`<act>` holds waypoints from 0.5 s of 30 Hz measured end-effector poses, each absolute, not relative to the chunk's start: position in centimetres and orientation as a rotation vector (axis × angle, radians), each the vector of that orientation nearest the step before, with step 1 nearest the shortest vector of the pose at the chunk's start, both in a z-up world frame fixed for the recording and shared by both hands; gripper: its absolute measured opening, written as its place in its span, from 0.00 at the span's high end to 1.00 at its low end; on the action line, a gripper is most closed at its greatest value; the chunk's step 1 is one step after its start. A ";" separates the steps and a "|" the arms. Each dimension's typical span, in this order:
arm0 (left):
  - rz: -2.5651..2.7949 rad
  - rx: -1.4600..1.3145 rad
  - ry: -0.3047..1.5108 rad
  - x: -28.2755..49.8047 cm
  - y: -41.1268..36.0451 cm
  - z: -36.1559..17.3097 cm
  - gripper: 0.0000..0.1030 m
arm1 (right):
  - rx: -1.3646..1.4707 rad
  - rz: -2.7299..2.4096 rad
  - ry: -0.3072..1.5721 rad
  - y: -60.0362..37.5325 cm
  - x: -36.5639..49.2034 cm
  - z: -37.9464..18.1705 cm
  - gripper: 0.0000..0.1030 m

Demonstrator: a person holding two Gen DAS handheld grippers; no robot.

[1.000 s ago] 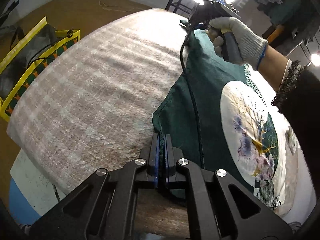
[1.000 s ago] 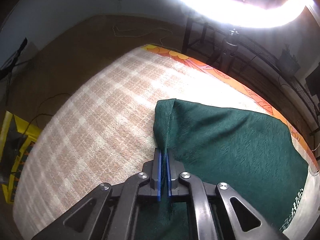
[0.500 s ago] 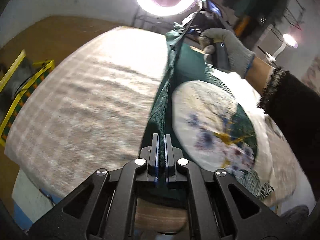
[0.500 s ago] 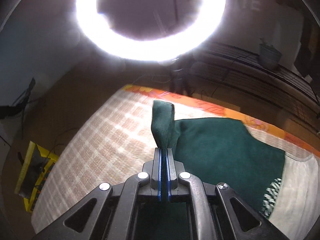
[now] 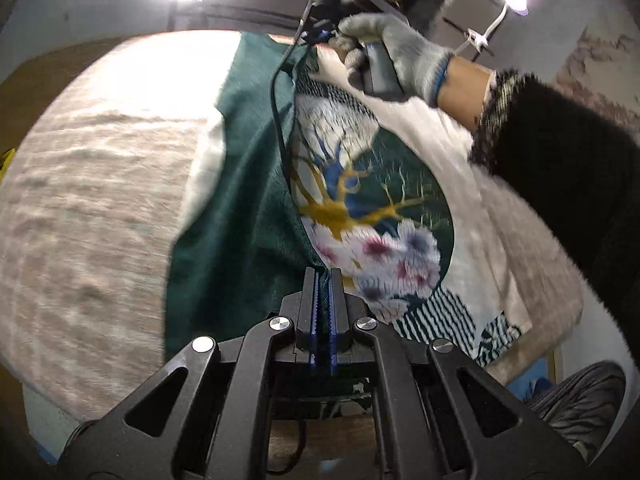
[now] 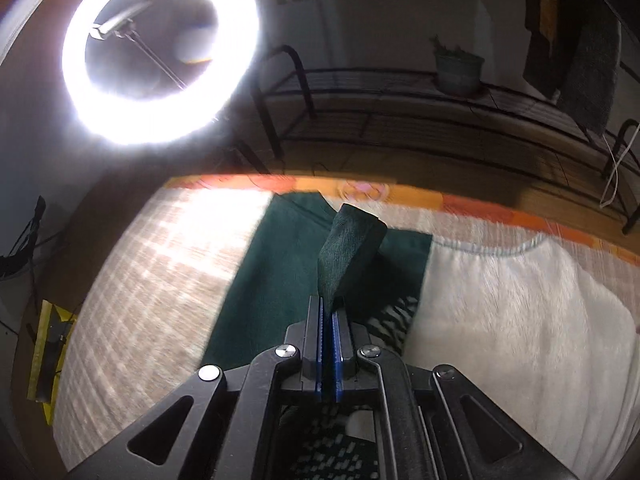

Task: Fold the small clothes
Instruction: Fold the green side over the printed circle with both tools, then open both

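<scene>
Your left tool and right tool are both clamped on the green garment's edge over the checked blanket; it's soft and floppy, so keep holding the hem corners.

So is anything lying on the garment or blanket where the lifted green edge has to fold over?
Nothing visible. Both the left gripper and right gripper are shut on the green garment, and its printed side looks bare.

Garment: dk green back; front cream w/ gold/blue tree, pink-white blossoms, green-white stripes. Blanket: beige/pink plaid. Bedsheet edge: orange floral. Glove: grey, blue cuff. Gripper pads: blue.
</scene>
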State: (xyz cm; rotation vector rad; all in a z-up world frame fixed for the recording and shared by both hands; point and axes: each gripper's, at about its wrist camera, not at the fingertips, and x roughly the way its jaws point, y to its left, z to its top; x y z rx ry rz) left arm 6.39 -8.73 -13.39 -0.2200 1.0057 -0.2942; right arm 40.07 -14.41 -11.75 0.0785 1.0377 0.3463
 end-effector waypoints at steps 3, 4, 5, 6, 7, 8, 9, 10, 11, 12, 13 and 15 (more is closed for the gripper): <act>-0.307 -0.220 1.033 6.5 -9.3 -14.1 0.98 | 0.048 0.303 1.073 -15.6 40.2 -13.3 0.88; -0.317 -0.225 1.038 6.4 -9.6 -14.1 0.98 | 0.036 0.293 1.074 -15.9 40.2 -13.4 0.75; -0.328 -0.226 1.042 6.3 -9.8 -14.2 0.98 | 0.024 0.279 1.067 -16.4 40.0 -13.3 0.71; -0.345 -0.224 1.045 6.2 -10.1 -14.2 0.98 | 0.017 0.270 1.058 -16.9 39.8 -13.1 0.67; -0.361 -0.213 1.045 6.0 -10.4 -14.1 0.98 | 0.015 0.269 1.054 -17.5 39.6 -12.9 0.66; -0.371 -0.198 1.044 5.8 -10.9 -14.0 0.96 | 0.016 0.270 1.051 -18.1 39.4 -12.6 0.65; -0.384 -0.184 1.042 5.5 -11.2 -13.8 0.87 | 0.015 0.269 1.046 -19.0 39.0 -12.5 0.64; -0.407 -0.180 1.043 5.1 -11.4 -13.6 0.83 | 0.009 0.261 1.040 -19.6 38.7 -12.1 0.58; -0.434 -0.184 1.041 4.7 -11.5 -13.4 0.78 | 0.007 0.252 1.034 -20.2 38.4 -11.7 0.55; -0.454 -0.183 1.039 4.3 -11.6 -13.3 0.78 | 0.013 0.247 1.025 -21.2 37.9 -11.4 0.50; -0.473 -0.172 1.033 3.6 -11.8 -13.0 0.77 | 0.023 0.247 1.012 -22.0 37.5 -10.9 0.47; -0.511 -0.137 1.019 2.2 -12.4 -12.5 0.73 | 0.031 0.241 0.996 -23.3 36.4 -10.1 0.47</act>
